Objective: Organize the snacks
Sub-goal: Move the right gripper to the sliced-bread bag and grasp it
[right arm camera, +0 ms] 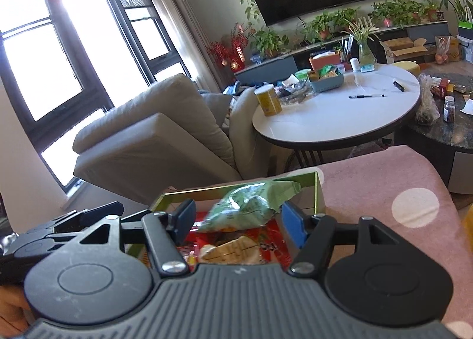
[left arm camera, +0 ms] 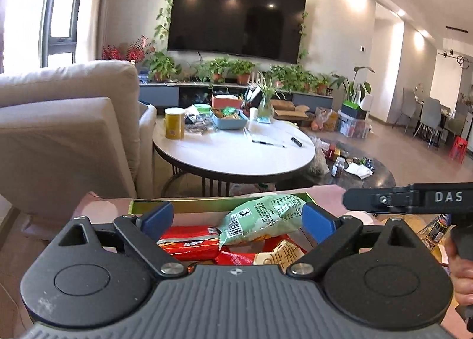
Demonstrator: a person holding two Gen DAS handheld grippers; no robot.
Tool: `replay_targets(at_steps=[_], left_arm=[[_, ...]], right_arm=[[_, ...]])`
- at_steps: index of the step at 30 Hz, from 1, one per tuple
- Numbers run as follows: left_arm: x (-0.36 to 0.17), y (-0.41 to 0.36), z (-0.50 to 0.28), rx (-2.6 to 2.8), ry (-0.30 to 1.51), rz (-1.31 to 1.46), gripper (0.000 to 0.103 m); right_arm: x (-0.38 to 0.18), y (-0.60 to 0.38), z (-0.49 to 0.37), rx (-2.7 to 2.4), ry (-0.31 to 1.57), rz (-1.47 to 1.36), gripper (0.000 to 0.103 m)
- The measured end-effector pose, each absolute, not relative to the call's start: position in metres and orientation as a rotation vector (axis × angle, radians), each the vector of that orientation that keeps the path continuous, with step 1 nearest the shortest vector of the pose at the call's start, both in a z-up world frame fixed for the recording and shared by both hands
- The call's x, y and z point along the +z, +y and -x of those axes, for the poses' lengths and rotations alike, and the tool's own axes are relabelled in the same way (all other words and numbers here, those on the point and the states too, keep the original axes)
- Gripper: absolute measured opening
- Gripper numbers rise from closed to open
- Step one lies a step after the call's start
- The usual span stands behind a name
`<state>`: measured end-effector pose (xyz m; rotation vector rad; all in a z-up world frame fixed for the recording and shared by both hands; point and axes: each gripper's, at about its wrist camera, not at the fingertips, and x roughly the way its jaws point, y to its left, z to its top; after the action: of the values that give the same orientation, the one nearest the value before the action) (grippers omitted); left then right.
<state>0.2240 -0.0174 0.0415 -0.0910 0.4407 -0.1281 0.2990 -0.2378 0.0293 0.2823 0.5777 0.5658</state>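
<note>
A gold-rimmed box (left arm camera: 192, 206) (right arm camera: 317, 191) sits on a pink dotted cushion (right arm camera: 384, 185). In it lie a pale green snack bag (left arm camera: 263, 214) (right arm camera: 251, 206), red packets (left arm camera: 189, 243) (right arm camera: 272, 238) and a beige biscuit pack (left arm camera: 280, 253) (right arm camera: 233, 250). My left gripper (left arm camera: 238, 219) hovers over the box, jaws wide; the green bag shows between the blue pads (left arm camera: 156, 217) without touching them. My right gripper (right arm camera: 238, 217) also hangs above the box, open, its pads clear of the bag. In the left wrist view the right gripper (left arm camera: 408, 198) appears side-on, just right of the box.
Beyond the box stands a white round table (left arm camera: 236, 158) (right arm camera: 340, 120) with a yellow can (left arm camera: 174, 123), a blue basket of snacks (left arm camera: 229, 121) and pens. A beige sofa (left arm camera: 59, 132) is at left. A dark low table (left arm camera: 369, 173) with jars is at right.
</note>
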Motion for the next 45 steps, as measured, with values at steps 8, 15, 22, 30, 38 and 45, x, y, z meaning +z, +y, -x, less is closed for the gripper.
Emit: replay_targets(at_steps=[8, 15, 22, 30, 38, 45], left_arm=[[0.050, -0.014, -0.168, -0.178, 0.438, 0.085, 0.098], [0.022, -0.024, -0.133, -0.209, 0.498, 0.071, 0.098], [-0.007, -0.031, -0.113, -0.225, 0.593, 0.099, 0.098], [-0.027, -0.048, -0.089, -0.293, 0.666, 0.093, 0.098], [-0.036, -0.076, -0.082, -0.367, 0.697, 0.037, 0.098], [-0.044, -0.087, -0.087, -0.410, 0.735, 0.050, 0.098]], right_arm=[[0.033, -0.244, -0.254, 0.592, 0.584, -0.236, 0.070], [0.007, -0.248, -0.217, 0.563, 0.656, -0.228, 0.070], [-0.014, -0.244, -0.188, 0.544, 0.724, -0.220, 0.070], [-0.033, -0.255, -0.161, 0.445, 0.770, -0.174, 0.070], [-0.049, -0.281, -0.146, 0.343, 0.817, -0.194, 0.070], [-0.065, -0.289, -0.142, 0.272, 0.857, -0.188, 0.070]])
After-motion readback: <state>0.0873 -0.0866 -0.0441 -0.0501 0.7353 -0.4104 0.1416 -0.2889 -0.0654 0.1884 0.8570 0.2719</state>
